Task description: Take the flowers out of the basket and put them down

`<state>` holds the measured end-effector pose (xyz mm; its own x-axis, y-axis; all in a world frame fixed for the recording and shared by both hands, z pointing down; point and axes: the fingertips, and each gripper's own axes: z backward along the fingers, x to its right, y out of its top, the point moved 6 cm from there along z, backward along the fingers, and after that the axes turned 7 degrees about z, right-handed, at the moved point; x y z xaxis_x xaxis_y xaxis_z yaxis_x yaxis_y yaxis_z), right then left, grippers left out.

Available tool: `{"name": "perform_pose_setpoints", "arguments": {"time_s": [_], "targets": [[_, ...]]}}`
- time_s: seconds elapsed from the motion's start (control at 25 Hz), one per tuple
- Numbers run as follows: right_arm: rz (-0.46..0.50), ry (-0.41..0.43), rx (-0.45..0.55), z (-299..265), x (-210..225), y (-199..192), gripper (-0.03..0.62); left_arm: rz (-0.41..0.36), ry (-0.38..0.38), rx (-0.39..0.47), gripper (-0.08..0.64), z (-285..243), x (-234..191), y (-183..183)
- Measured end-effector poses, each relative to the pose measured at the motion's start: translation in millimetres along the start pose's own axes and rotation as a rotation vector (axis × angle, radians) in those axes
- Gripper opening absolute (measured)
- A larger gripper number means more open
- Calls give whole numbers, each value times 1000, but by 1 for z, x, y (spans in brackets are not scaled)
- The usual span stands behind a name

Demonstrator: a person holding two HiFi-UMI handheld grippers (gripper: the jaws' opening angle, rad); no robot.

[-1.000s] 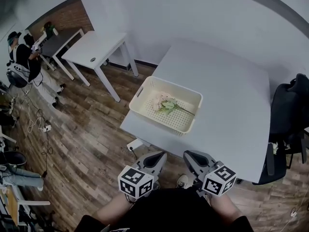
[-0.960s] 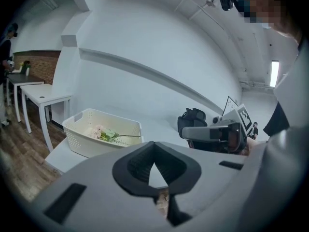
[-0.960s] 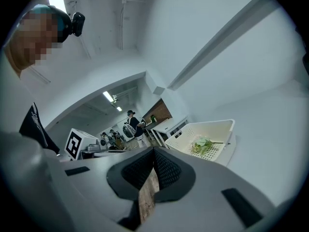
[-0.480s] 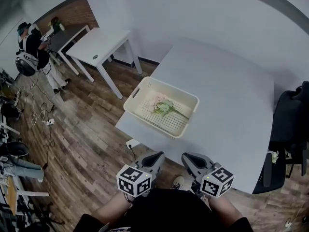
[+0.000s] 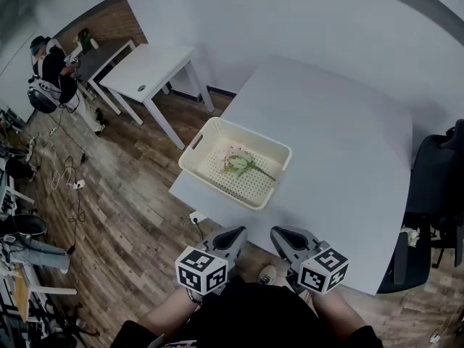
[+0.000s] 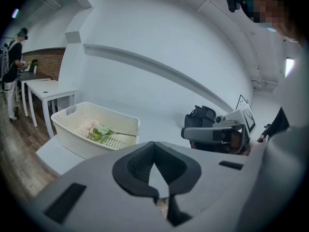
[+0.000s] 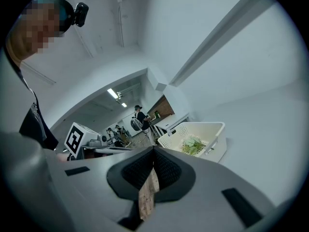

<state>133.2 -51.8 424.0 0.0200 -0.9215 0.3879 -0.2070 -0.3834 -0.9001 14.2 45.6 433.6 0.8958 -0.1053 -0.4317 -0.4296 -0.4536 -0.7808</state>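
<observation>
A cream perforated basket (image 5: 190, 154) stands near the left corner of the pale table (image 5: 341, 143). Inside it lies a pink flower with green leaves and a long stem (image 5: 239, 164). Both grippers hang close to my body, short of the table's near edge and well apart from the basket. My left gripper (image 5: 241, 230) is shut with nothing in it, and so is my right gripper (image 5: 277, 231). The left gripper view shows the basket (image 6: 72, 122) and flower (image 6: 95, 129) ahead to the left. In the right gripper view the basket (image 7: 212, 135) sits ahead to the right with the flower (image 7: 193, 144).
A second white table (image 5: 148, 67) stands at the back left, with a person (image 5: 47, 78) beyond it. A black chair (image 5: 435, 187) is at the table's right side. Wood floor (image 5: 123, 216) with cables lies to the left.
The head view has shifted a little, so the basket sits further left and lower in it. Both grippers stay shut in front of my body. The flower has not moved.
</observation>
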Motion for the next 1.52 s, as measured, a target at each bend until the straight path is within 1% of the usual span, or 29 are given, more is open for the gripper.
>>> {"name": "perform_pose_setpoints", "arguments": {"time_s": [0.24,0.44,0.6,0.8,1.0,1.12,1.32,1.52], "targets": [[24,-19,4,-4,2,2,23,-12,-7,-11,6,-3,0,2],[44,-47,5,-12,0,6,23,-24,-29,-19,6,-4,-7,7],[55,-82,-4,-27,0,9,23,-23,-57,-20,6,-4,-23,14],[57,-138,-21,-61,2,18,23,-30,-106,-38,6,-9,-57,32],[85,-212,-39,-110,5,34,23,-45,-153,-64,6,-10,-103,59],[133,-270,-71,-139,8,39,23,-55,-191,-85,7,-15,-130,71],[225,-400,-163,-172,16,41,23,-77,-275,-132,6,-26,-160,83],[303,-501,-273,-202,32,39,23,-97,-349,-181,6,-45,-187,95]]}}
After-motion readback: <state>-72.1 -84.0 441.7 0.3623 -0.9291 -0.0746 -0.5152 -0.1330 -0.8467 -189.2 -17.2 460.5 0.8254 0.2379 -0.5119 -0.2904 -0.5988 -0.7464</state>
